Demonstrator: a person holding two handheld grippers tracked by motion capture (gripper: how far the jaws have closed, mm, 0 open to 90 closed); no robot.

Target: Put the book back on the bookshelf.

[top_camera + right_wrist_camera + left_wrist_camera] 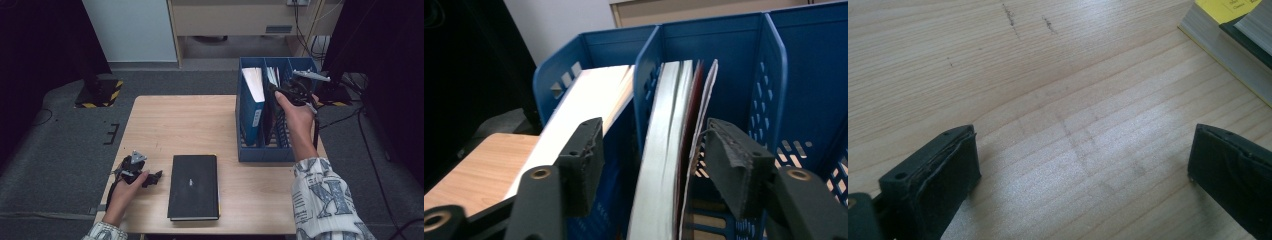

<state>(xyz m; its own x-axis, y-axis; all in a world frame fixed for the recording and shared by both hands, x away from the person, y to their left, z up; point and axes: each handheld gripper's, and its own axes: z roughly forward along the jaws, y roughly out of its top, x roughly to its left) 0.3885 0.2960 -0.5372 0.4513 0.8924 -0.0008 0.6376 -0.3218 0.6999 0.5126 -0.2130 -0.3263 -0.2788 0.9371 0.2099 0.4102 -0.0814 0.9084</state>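
A black book lies flat near the table's front edge. Just left of it my left gripper rests low over the wood, open, with bare tabletop between its jaws; a corner of the book shows at the upper right. A blue three-slot file rack stands at the back right. My right gripper hovers over its middle slot, open, with the upright books there between its jaws. Whether the pads touch them I cannot tell.
The rack's left slot holds a thick blue-covered book with white page edges. Its right slot looks empty. Bare wood spreads across the table's middle and left. Cables and dark stands crowd the floor behind the rack.
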